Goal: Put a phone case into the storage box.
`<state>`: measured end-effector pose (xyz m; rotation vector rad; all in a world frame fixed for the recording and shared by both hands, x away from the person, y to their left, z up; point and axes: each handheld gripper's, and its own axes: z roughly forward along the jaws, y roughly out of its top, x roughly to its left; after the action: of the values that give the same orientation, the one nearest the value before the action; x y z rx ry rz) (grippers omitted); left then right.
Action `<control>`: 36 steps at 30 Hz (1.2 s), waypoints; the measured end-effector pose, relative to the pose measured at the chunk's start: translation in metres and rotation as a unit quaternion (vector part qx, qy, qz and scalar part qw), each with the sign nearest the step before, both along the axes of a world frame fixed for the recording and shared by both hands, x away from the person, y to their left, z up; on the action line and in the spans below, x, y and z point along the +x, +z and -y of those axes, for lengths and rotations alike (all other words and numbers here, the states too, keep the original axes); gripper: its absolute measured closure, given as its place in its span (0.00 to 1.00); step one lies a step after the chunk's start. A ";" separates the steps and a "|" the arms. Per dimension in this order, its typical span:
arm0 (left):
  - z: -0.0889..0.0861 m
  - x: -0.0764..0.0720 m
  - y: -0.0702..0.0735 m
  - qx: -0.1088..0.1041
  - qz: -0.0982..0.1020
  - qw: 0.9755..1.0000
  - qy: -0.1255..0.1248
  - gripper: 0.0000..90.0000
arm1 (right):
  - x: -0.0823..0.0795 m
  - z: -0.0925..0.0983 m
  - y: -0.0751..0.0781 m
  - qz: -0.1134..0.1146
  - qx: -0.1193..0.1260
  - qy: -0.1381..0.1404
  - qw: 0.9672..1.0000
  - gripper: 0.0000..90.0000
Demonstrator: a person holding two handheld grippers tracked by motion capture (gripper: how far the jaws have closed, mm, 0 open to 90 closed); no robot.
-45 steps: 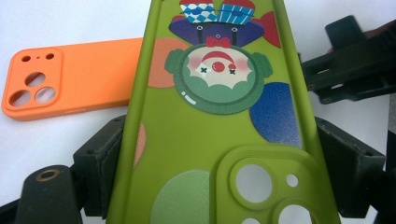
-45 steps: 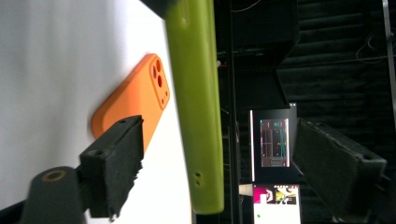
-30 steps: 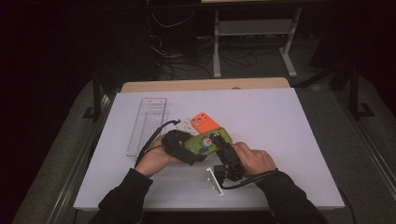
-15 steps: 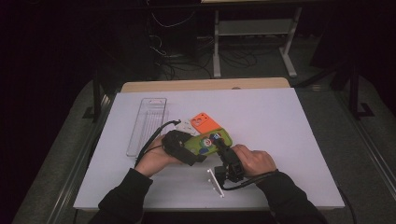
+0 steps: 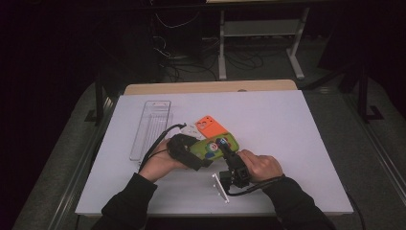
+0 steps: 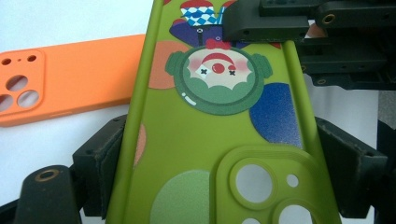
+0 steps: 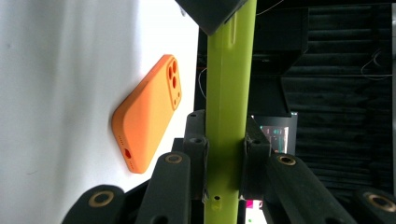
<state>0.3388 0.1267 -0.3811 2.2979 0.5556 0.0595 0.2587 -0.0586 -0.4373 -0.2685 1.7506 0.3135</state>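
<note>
Left gripper (image 6: 219, 186) — jaws clamped across the width of a green soft-plastic phone case with clown print (image 6: 210, 135). Right gripper (image 7: 224, 154) pinches its opposite end, edge-on. Case's long axis spans both grippers, just beside the orange rectangular phone case (image 5: 210, 127) — table-flat.

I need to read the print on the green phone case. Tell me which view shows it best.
The left gripper view: the green phone case faces the camera, clown print and camera cutouts plain. The right gripper view shows it edge-on. The high view shows it small, between both grippers.
</note>
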 end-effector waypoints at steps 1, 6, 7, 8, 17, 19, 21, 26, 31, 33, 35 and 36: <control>0.000 0.000 0.000 -0.001 0.002 1.000 -0.001 0.17 | 0.000 0.000 0.000 -0.003 0.001 0.000 1.000 0.84; -0.002 -0.001 0.001 -0.014 0.012 1.000 -0.001 0.14 | -0.001 0.002 0.003 -0.005 0.005 0.002 1.000 0.84; -0.002 -0.001 0.001 -0.016 0.011 1.000 -0.001 0.13 | -0.001 0.002 0.004 -0.004 0.009 -0.001 1.000 0.84; -0.002 0.000 0.001 -0.019 0.007 1.000 -0.005 0.11 | 0.000 0.003 0.004 -0.008 0.010 -0.002 1.000 0.84; -0.009 0.001 0.003 -0.029 0.022 0.999 -0.008 0.00 | 0.006 0.011 0.010 -0.028 0.054 -0.018 0.998 0.84; -0.009 0.001 0.003 -0.031 0.024 0.999 -0.006 0.00 | 0.007 0.014 0.012 -0.045 0.059 -0.024 0.997 0.84; -0.010 0.001 0.003 -0.029 0.022 0.999 -0.002 0.00 | 0.007 0.017 0.012 -0.080 0.085 -0.041 0.992 0.84; -0.013 0.004 0.004 -0.021 0.029 0.999 -0.006 0.00 | 0.012 0.024 0.019 -0.120 0.140 -0.049 0.982 0.84; -0.013 0.003 0.005 -0.028 0.025 0.999 0.005 0.00 | 0.017 0.031 0.024 -0.150 0.166 -0.054 0.973 0.84; -0.013 0.003 0.005 -0.026 0.025 0.999 0.008 0.00 | 0.017 0.032 0.026 -0.171 0.192 -0.062 0.964 0.84; -0.012 0.003 0.004 -0.033 0.024 0.999 0.016 0.00 | 0.017 0.033 0.027 -0.198 0.213 -0.068 0.954 0.84; -0.013 0.003 0.004 -0.034 0.026 0.999 0.016 0.00 | 0.018 0.034 0.028 -0.201 0.221 -0.070 0.952 0.84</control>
<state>0.3418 0.1393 -0.3771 2.2147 0.5582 0.1141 0.2764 -0.0923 -0.4095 0.2629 2.0251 0.6798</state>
